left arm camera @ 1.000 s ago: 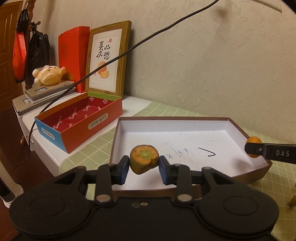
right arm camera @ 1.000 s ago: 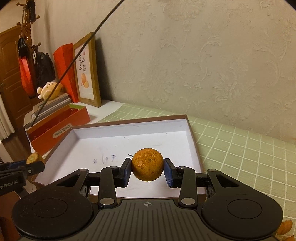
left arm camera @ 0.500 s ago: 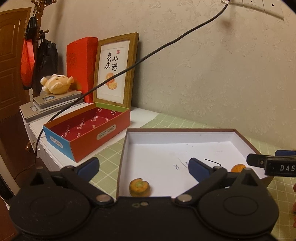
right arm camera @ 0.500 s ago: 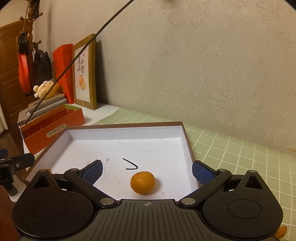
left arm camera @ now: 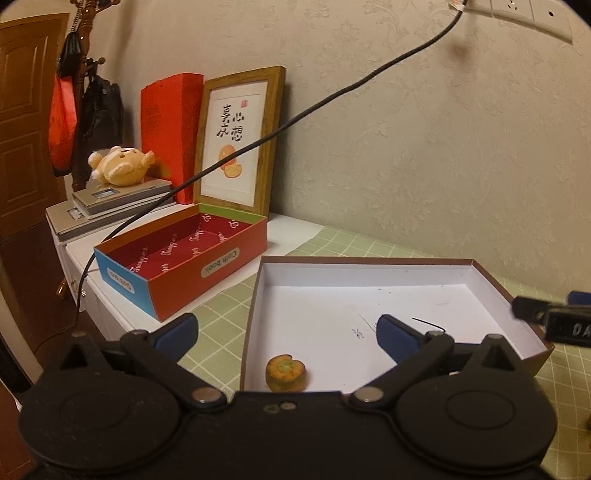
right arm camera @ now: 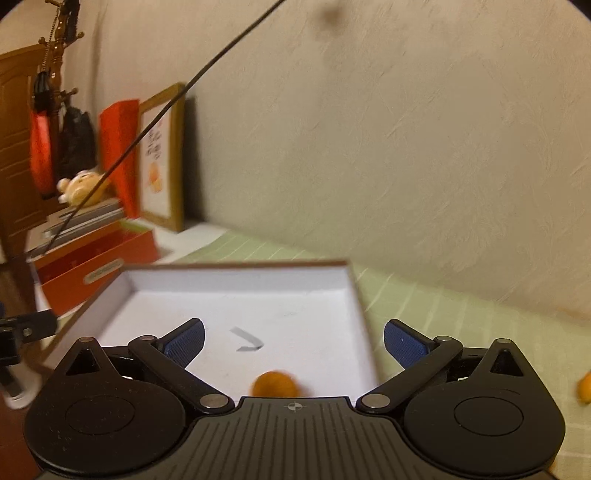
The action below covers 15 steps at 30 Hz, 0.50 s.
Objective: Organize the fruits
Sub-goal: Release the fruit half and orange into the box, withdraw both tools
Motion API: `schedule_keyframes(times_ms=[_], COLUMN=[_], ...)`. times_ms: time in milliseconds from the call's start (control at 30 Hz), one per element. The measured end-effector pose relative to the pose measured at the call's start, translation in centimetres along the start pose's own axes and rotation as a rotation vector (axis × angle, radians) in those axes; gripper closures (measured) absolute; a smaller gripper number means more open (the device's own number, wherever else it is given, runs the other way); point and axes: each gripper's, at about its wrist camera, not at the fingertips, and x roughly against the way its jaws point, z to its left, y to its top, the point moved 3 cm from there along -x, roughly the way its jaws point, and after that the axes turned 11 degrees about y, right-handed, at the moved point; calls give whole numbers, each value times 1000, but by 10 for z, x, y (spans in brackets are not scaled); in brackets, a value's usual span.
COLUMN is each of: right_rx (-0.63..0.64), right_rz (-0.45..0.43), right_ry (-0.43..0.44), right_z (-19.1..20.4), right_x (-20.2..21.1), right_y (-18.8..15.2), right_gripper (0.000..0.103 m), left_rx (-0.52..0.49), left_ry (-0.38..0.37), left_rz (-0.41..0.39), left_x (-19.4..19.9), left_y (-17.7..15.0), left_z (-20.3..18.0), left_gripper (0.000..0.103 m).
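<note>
Beige embossed wallpaper wall point(left arm camera: 424, 155) w/ white socket plate point(left arm camera: 517, 14) top right, black cable point(left arm camera: 332, 99) running down from it. Brown panelled door point(left arm camera: 26, 122) far left, wooden coat stand point(left arm camera: 86, 48) beside it. Warm dim light

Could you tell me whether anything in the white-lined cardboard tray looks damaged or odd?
Yes: the small orange fruit near the white-lined cardboard tray's front-left corner looks cut or broken open, showing a greenish centre. The round orange fruit nearer the right looks whole, though blurred.

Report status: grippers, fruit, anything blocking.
Left gripper open, empty. Right gripper open, empty. Green-topped fruit and orange both lie in the white box. Nothing blocking.
</note>
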Motion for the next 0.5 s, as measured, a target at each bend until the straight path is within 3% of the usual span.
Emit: schedule_keyframes(times_ms=[100,200,333,500], right_rx=[-19,-44,-62,-92], right_rz=[-52,-16,6,-48], right_ry=[-39,-43,-110,-136], right_z=[-7,-18,-39,-75], right_x=[13,22,43,96], right_y=[5,6,0,-6], right_gripper=[0,0,0,0], left_rx=[15,11,6,-48], left_ry=[-40,-78,-160,-267], left_rz=[-2,-2,14,11], left_x=[4,8,19,46], left_y=[1,1,-3,-10], left_z=[-3,-12,-32,-73], left_gripper=[6,6,6,6])
